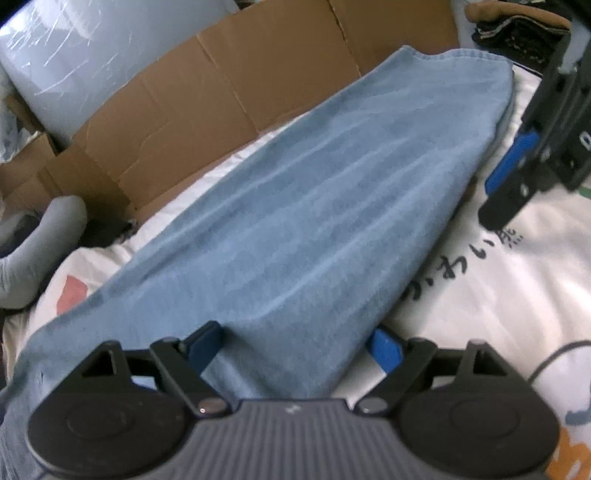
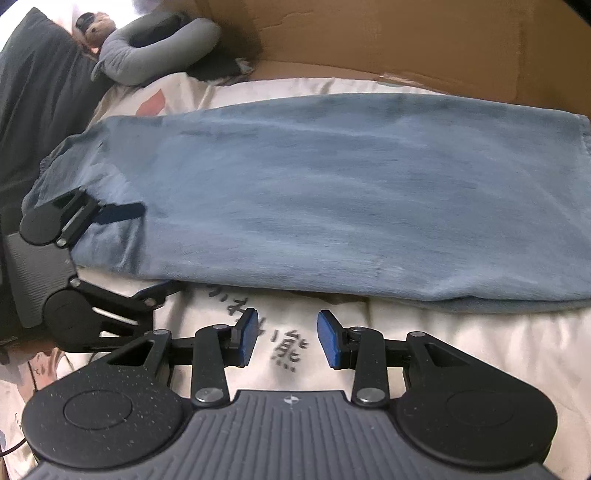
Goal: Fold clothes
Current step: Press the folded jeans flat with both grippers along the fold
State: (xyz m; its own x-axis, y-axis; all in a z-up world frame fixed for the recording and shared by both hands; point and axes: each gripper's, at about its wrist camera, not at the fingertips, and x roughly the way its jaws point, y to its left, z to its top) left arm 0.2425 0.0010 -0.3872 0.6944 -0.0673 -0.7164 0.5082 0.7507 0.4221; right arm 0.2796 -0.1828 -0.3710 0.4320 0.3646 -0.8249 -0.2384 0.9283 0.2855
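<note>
A light blue garment [image 1: 314, 192], folded into a long band, lies on a white printed sheet [image 1: 517, 266]; it also fills the right wrist view [image 2: 351, 192]. My left gripper [image 1: 295, 347] is wide open and straddles the near end of the garment, one blue finger [image 1: 205, 345] on top of the cloth and one [image 1: 386, 349] at its right edge. It shows from the side in the right wrist view [image 2: 140, 251]. My right gripper [image 2: 287, 338] is open and empty over the sheet, just short of the garment's long edge; it also shows at the right of the left wrist view [image 1: 506, 177].
A flattened cardboard box [image 1: 229, 96] stands behind the garment. A grey neck pillow [image 2: 155, 48] and dark fabric [image 2: 40, 92] lie at the sheet's end. A plastic-wrapped panel [image 1: 74, 55] leans at the back left. Folded dark clothes [image 1: 517, 26] sit at the far right.
</note>
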